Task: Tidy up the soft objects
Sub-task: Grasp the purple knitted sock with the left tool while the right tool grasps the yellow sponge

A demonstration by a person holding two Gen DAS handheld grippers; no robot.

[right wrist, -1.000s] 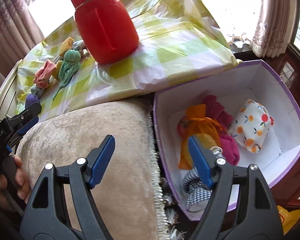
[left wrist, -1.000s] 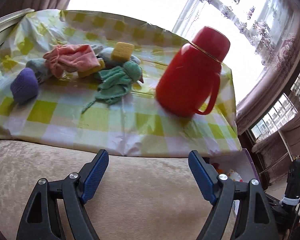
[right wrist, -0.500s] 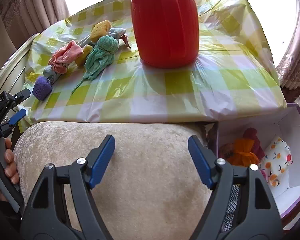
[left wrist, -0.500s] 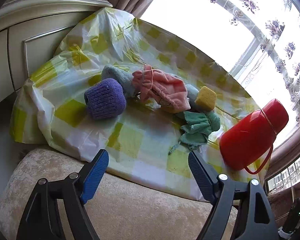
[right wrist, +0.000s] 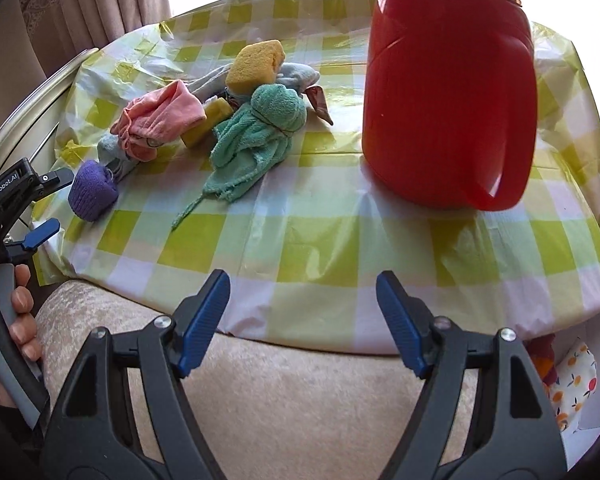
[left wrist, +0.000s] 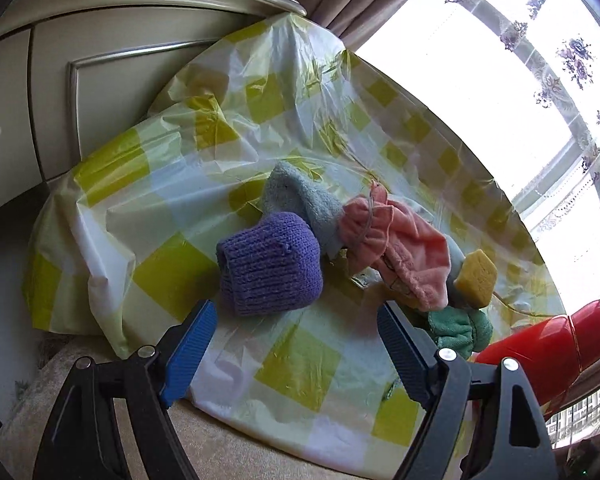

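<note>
1. Bright window and curtains behind; tabletop (right wrist: 340, 248) under a yellow-green checked plastic cloth, beige plush cushion at the near edge.
2. We see the soft pile at the tabletop's left: purple knitted rolled sock (left wrist: 270, 266) nearest the left gripper (left wrist: 296, 346), then pale blue fleece cloth (left wrist: 300, 200), pink fleece cloth (left wrist: 396, 248), yellow sponge block (left wrist: 476, 276), green terry cloth tied into a bundle (right wrist: 260, 128). Tall red plastic thermos jug (right wrist: 448, 92) stands well apart on the right.
3. We judge the purple sock light, squashy, non-slip knit, not fragile; pinch across its middle, it should compress and hold.
4. Cloths look limp and would drape; take them at a bunched fold. Sponge looks springy.
5. Left jaws spread wide, empty, touching nothing, short of the sock.
6. Right gripper (right wrist: 304, 324) jaws also spread, empty, over the cushion edge, aimed at bare cloth.
7. Patterned soft item (right wrist: 572, 380) shows at lower right, below the tabletop; what holds it is mostly hidden.
</note>
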